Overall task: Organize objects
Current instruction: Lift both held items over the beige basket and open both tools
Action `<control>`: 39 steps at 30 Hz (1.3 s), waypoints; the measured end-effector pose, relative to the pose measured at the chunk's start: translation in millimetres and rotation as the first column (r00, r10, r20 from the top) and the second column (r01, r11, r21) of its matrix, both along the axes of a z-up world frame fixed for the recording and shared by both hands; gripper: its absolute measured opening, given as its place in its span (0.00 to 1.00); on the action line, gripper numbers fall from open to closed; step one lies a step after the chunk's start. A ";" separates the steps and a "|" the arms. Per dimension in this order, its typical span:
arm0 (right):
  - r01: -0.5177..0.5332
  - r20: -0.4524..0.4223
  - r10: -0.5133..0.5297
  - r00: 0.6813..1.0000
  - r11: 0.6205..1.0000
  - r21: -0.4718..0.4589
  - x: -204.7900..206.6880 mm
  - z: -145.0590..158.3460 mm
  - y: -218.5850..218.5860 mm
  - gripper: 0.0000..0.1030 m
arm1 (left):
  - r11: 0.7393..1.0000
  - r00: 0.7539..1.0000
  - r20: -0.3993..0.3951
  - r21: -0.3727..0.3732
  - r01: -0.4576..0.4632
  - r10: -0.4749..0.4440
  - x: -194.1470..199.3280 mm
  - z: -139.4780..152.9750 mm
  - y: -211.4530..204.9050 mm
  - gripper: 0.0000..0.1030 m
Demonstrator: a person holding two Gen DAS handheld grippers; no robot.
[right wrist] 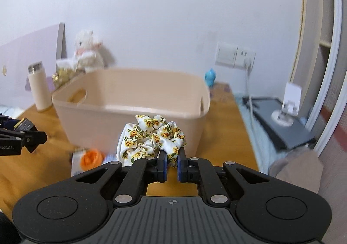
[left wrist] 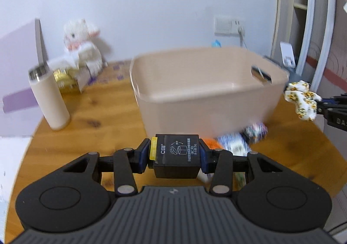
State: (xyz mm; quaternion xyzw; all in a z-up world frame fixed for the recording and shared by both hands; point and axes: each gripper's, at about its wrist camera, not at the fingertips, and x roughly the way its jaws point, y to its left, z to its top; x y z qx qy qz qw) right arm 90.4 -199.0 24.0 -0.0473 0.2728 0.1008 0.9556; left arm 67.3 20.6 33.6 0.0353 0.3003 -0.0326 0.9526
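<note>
Left wrist view: the left claw [left wrist: 176, 158] is clamped on a small black box [left wrist: 176, 155], one pad on each side face, held above the near edge of the desk [left wrist: 91, 126] just in front of the beige bin [left wrist: 201, 92]. The box looks stiff and light, with flat smooth sides, so a square grip across its width, as now, should hold; the glossy faces could slip if the grip loosens.

In the right wrist view, the right claw [right wrist: 171, 167] is nearly shut on a floral scrunchie [right wrist: 151, 137], pinching only one fold at its near edge while the rest bunches loosely above the pads. It is soft and very light (no risk of damage), but it will flop and may snag on the bin's rim, so it is best carried well over the rim before letting go.

The bin appears empty as far as its inside shows. A few more small items, one orange [right wrist: 91, 158], lie blurred on the desk at the bin's near wall. A bottle [left wrist: 49, 98] stands far left.
</note>
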 end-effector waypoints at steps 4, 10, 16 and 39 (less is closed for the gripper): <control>0.012 0.045 -0.012 0.999 1.000 0.008 9.8 20.4 -2.2 0.08 | 1.000 0.998 0.059 0.013 -0.010 0.009 17.6 22.7 -1.2 0.46; 0.034 0.051 -0.036 0.998 0.999 0.032 44.8 31.9 0.0 0.08 | 0.999 0.997 0.073 0.020 -0.036 0.034 66.9 31.9 -8.2 0.46; 0.085 0.001 -0.085 0.996 0.996 0.007 88.1 23.7 7.7 0.08 | 0.997 0.997 0.030 0.032 -0.068 0.067 112.8 18.9 -16.3 0.46; 0.072 -0.106 -0.074 0.992 0.997 -0.026 79.9 16.4 6.0 0.73 | 0.995 0.997 -0.060 0.092 -0.043 0.049 102.0 20.5 -26.0 0.92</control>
